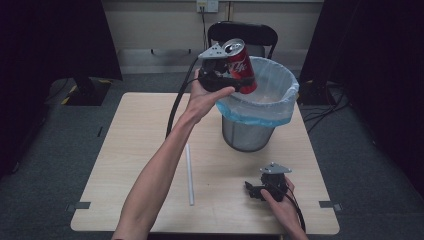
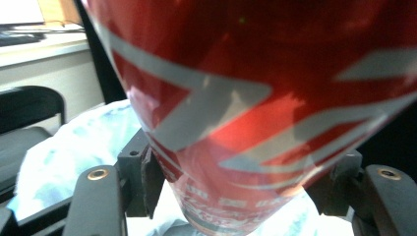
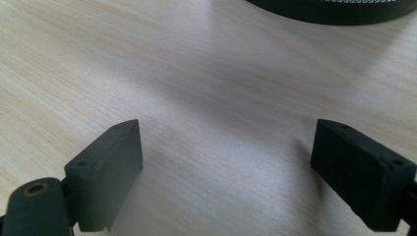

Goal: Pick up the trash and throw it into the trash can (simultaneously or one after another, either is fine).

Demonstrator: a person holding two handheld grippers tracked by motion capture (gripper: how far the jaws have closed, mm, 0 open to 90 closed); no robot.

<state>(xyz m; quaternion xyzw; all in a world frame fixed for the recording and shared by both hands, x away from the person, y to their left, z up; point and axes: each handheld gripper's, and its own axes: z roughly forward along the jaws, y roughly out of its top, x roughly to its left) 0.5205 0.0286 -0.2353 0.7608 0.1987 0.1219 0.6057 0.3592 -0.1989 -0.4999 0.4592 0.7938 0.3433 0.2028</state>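
One red can (image 2: 255,113) between left gripper's (image 1: 227,75) jaws

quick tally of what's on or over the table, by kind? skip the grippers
Soda can: 1, red, held over the bin
Waste bin: 1, mesh, with a blue-white liner
White stick: 1, lying on the table
Total: 3

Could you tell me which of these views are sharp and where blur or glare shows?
High view: dim, dark at the sides, table evenly lit. Left gripper view: red can close up, soft, with pale sheen. Right gripper view: wood grain crisp, right gripper jaws slightly soft.
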